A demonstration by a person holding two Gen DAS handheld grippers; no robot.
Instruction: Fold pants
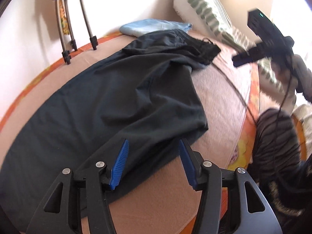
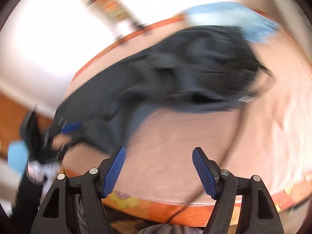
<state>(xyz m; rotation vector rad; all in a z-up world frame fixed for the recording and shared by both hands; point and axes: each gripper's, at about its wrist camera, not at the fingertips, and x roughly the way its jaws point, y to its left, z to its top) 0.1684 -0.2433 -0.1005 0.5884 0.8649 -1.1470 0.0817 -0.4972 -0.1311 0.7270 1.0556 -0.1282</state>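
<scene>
The dark pants [image 1: 109,97] lie spread on a bed [image 1: 220,97] covered with a pinkish-brown sheet edged in orange.

Left gripper [image 1: 154,146]: jaws stand moderately apart, nothing clamped between the blue pads [image 1: 121,159]. In the left wrist view the near end of the pants, a leg end, lies directly under and just beyond the fingertips; whether the pads touch the cloth cannot be told.

Right gripper [image 2: 158,154]: jaws stand wide, nothing between them. In the right wrist view, which is heavily blurred, they hang over bare sheet; the pants [image 2: 175,74] lie beyond them and to the left, apart from the fingertips. The same view shows the left gripper [image 2: 64,134] at the near left end of the garment.

Orientation of the pants: the long axis runs from the near left, where the leg end lies, to the far right, where the bunched waistband [image 1: 175,39] with a drawstring sits. The upper leg is laid loosely over the lower one, with creases along its length.

Other items: a folded light-blue cloth [image 1: 154,26] lies just beyond the waistband at the far edge of the bed. A striped pillow [image 1: 202,7] stands at the far right. Metal poles [image 1: 66,19] lean against the wall at the far left. A cable [image 1: 234,89] trails across the sheet on the right.
</scene>
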